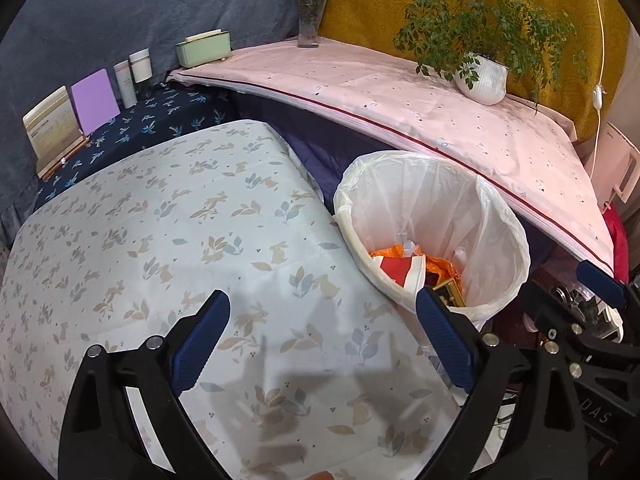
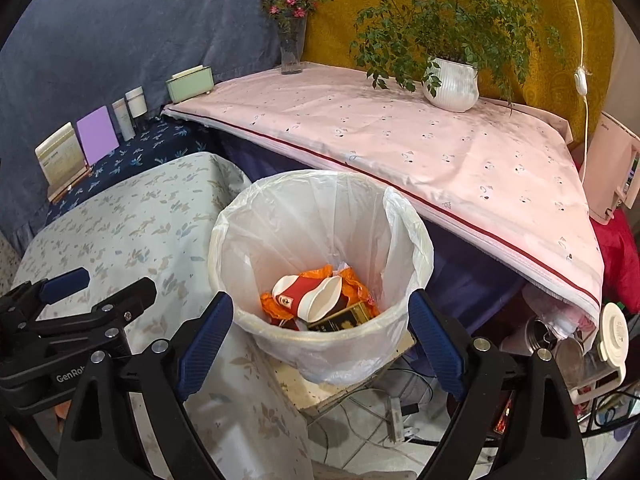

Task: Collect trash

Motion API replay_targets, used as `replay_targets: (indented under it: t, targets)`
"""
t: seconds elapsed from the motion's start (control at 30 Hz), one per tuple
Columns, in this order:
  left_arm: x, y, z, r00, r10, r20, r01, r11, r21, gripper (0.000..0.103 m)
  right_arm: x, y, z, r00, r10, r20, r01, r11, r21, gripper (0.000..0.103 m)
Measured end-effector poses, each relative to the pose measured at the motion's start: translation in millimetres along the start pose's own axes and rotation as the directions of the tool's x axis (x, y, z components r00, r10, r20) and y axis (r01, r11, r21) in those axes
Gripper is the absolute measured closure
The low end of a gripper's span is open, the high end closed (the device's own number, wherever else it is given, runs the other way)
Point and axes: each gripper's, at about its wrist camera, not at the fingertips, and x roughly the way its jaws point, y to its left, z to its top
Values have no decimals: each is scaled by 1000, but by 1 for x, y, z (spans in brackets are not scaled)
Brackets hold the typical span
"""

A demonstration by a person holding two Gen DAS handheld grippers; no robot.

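Both tools hang empty over the corner where the rabbit-print tablecloth meets the lined waste bin. The left gripper has its blue pads spread wide above bare cloth, nothing between them, while the right gripper stands equally wide, its jaws framing the near rim of the bin without touching it. The trash sits at the bottom of the white liner: a crushed red-and-white paper cup lying on orange wrappers, with a dark box with gold edging nearest us. From how the jaws gape right beside the bin, I'd judge this a drop just finished, so the hands are placed for letting go, not for picking. The near table shows no litter left in either view, so the collecting looks close to done. Farther back, the pink cloth carries a white potted plant and a glass vase of flowers, well apart from the bin.
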Motion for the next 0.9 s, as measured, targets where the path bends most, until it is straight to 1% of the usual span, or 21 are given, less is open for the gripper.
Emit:
replay_targets:
  t: [0.03, 0.07, 0.37, 0.5, 0.9]
  targets:
    - [-1, 2, -2, 1000, 4, 2, -4, 1000, -5, 13, 0, 1, -2, 1000, 6, -5, -6, 1000, 1, 13]
    - [-2, 3, -4, 1000, 4, 1, -4, 1000, -10, 13, 0, 1, -3, 1000, 14, -8, -14, 1000, 2, 13]
    - [-7, 13, -20, 999, 35, -5, -35, 998, -46, 12, -2, 10, -17, 999, 34, -30, -34, 999, -25, 13]
    - [-9, 17, -25, 999, 38, -12, -39, 997, -72, 12, -3, 12, -24, 999, 22, -36, -23, 999, -31, 13]
    - [-13, 13, -39, 998, 63, -27, -65, 996, -65, 12, -6, 10, -39, 999, 19, -47, -20, 1000, -24, 13]
